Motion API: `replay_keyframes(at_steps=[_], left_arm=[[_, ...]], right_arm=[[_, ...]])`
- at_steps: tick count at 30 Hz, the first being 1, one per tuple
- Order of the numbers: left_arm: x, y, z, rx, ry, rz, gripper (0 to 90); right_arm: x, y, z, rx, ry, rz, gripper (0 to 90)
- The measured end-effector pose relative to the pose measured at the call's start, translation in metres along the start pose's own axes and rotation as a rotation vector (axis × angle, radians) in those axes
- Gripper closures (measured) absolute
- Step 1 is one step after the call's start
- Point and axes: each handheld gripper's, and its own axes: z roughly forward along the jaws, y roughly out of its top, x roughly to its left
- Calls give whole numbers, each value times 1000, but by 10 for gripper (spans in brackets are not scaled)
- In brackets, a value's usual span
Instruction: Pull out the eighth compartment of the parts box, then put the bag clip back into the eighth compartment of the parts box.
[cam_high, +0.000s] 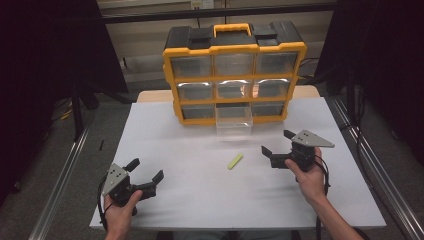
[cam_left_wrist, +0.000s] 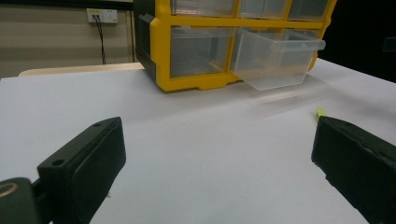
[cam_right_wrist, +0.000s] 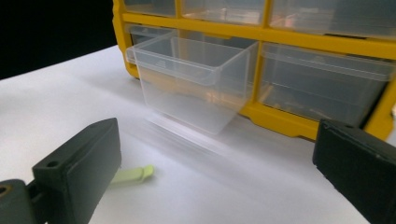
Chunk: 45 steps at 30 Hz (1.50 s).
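Note:
A yellow and black drawer cabinet stands at the back of the white table. Its bottom middle clear drawer is pulled out and looks empty in the right gripper view. A small yellow-green strip lies flat on the table in front of it. My right gripper is open to the right of the strip, jaws wide, nothing between them; the strip peeks out past its left jaw. My left gripper is open near the front left, apart from the strip.
The cabinet holds several clear drawers, the others pushed in. Metal rails run along the floor on both sides of the table. A wooden tabletop edge shows behind the white sheet. Dark curtains hang at both sides.

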Motion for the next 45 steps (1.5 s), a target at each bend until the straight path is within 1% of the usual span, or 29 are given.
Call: replay_keyframes(at_steps=[1, 2, 4, 5, 6, 9, 10, 11, 12, 14, 16, 17, 19, 20, 21, 22, 23, 25, 26, 28, 29, 32, 33, 34, 35, 38, 40, 44, 45], left_arm=[[0, 0, 0, -3, -6, -2, 32], [0, 0, 0, -1, 1, -3, 32], [0, 0, 0, -1, 1, -1, 32], [-1, -1, 1, -14, 3, -17, 32], [0, 0, -1, -6, -6, 2, 32], [0, 0, -2, -9, 6, 5, 32], [-1, 0, -1, -18, 2, -4, 32], [-1, 0, -2, -11, 11, 5, 32], [-1, 0, -2, -10, 11, 5, 32], [-1, 0, -2, -9, 7, -1, 33], [-2, 0, -1, -9, 5, -17, 34], [-1, 0, -2, -3, 6, -6, 35], [-2, -1, -2, -14, 5, -13, 36], [-1, -1, -2, -9, 3, -11, 36], [-2, -1, -1, -21, 6, -27, 36], [-2, -1, -2, -17, 6, -22, 36], [-1, -1, -3, -3, 3, -3, 36], [-2, 0, -3, -2, -3, 1, 36], [-3, 0, -2, -5, -2, -4, 36], [-3, 0, -3, -5, 3, 11, 36], [-4, 0, -3, -6, 0, 3, 36], [-3, 1, -3, -8, 0, -1, 36], [-4, 0, -2, -12, 2, -10, 36], [-4, 0, -2, -11, 2, -11, 36], [-3, 0, -2, -4, 0, 0, 36], [-4, 1, -2, -10, -2, -4, 36], [-3, 0, -2, -5, -1, -4, 36], [-3, -1, 0, -6, -2, -17, 35], [-2, -1, 0, 1, -4, -7, 36]], right_arm=[[-1, -1, -3, -6, 1, 2, 10], [-1, -2, -6, 6, -3, -1, 11], [-2, -3, -10, -4, -11, -3, 11], [-3, -5, -13, -7, -21, 2, 12], [-4, -6, -15, -10, -26, 4, 12], [-7, -10, -23, -14, -37, 18, 13], [-8, -11, -25, -6, -35, 20, 13], [-8, -12, -27, -9, -41, 23, 14], [-9, -13, -30, -14, -42, 30, 14], [-9, -15, -34, -11, -47, 37, 14], [-9, -17, -38, -9, -54, 37, 14], [-9, -17, -39, -9, -58, 40, 14], [-10, -19, -44, -10, -65, 45, 14], [-11, -19, -46, -9, -65, 46, 14], [-11, -20, -48, -7, -68, 54, 14], [-12, -21, -50, -10, -74, 55, 14], [-13, -22, -52, -11, -80, 61, 14], [-14, -24, -57, -3, -91, 63, 14], [-14, -26, -59, 2, -94, 68, 14], [-14, -29, -65, 13, -95, 70, 15], [-14, -30, -67, 16, -101, 70, 15], [-13, -36, -74, 20, -120, 73, 13], [-14, -37, -75, 25, -117, 73, 13], [-14, -38, -75, 30, -116, 77, 13], [-14, -39, -74, 34, -116, 83, 14], [-12, -39, -70, 59, -92, 65, 16], [-10, -37, -68, 64, -69, 42, 19], [-10, -35, -65, 67, -48, 54, 19], [-10, -34, -64, 72, -38, 61, 19]])
